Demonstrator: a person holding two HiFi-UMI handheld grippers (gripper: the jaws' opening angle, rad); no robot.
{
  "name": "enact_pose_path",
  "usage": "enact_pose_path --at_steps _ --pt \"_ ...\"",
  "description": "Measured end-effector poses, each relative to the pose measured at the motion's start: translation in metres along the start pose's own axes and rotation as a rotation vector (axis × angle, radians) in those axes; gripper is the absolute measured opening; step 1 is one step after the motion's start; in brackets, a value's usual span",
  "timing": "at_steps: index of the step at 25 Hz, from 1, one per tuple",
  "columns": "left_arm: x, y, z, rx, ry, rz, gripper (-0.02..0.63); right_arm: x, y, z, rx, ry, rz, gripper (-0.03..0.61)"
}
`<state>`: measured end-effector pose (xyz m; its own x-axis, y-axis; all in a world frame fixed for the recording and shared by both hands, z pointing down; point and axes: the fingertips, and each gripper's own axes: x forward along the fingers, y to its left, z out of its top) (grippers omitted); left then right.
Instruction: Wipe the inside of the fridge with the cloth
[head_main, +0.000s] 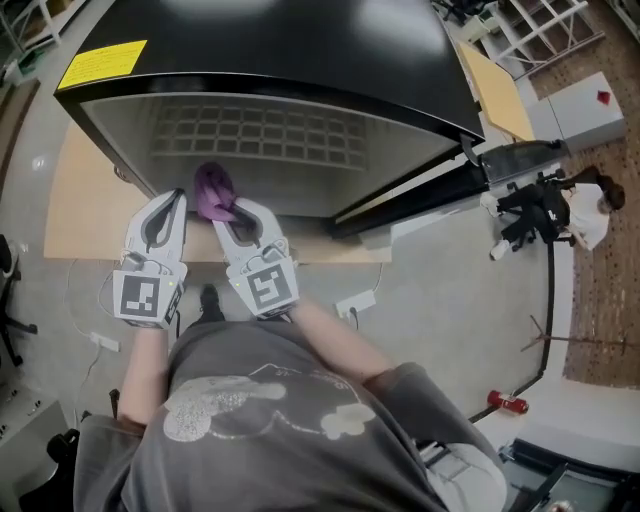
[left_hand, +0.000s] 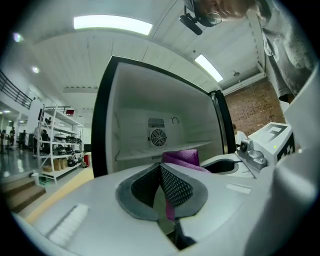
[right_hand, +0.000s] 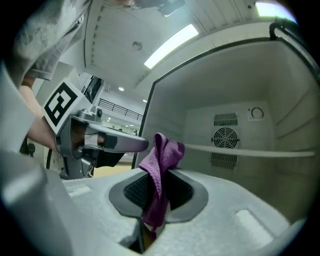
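presently the right gripper (right_hand: 160, 189) has its fingers pressed together on the crumpled purple terry cloth (right_hand: 163, 159), pinching it across its middle. the cloth's long axis runs up and down along the seam between the fingers. a bunched fold stands clear of the fingertips, towards the open white-lined fridge with the black casing (head_main: 280, 40), and a narrow tail hangs below the pads.

the left gripper (left_hand: 161, 173) has its fingers closed tip to tip. a thin purple sliver shows in the seam beneath them, but it cannot be told whether it is nipped there. in the head view the cloth (head_main: 212, 188) sits at the fridge mouth, between the two grippers' tips and just beside the left one (head_main: 172, 200).
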<state>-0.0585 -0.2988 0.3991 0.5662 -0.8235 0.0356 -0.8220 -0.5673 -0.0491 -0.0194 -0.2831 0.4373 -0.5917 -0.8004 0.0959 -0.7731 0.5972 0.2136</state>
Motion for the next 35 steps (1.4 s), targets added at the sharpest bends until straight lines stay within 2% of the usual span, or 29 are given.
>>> enact_pose_path --at_steps 8,14,18,27,30,35 --pt "-0.012 0.025 -0.022 -0.034 0.032 0.064 0.014 0.073 -0.001 -0.052 -0.018 0.1 0.019 0.041" --pt "-0.02 0.042 -0.033 -0.041 0.047 0.08 0.014 0.121 0.0 -0.052 -0.051 0.105 0.033 0.041" --pt "-0.021 0.048 -0.038 -0.044 0.056 0.085 0.014 0.12 0.018 -0.039 -0.037 0.07 0.091 0.041" --pt "-0.021 0.049 -0.049 -0.063 0.077 0.104 0.014 0.073 0.061 -0.033 -0.016 0.034 0.209 0.041" --pt "-0.02 0.045 -0.053 -0.068 0.085 0.106 0.014 0.068 0.058 -0.044 -0.007 0.064 0.192 0.041" --pt "-0.017 0.035 -0.057 -0.076 0.097 0.093 0.014 0.083 0.033 -0.08 -0.013 0.195 0.119 0.041"
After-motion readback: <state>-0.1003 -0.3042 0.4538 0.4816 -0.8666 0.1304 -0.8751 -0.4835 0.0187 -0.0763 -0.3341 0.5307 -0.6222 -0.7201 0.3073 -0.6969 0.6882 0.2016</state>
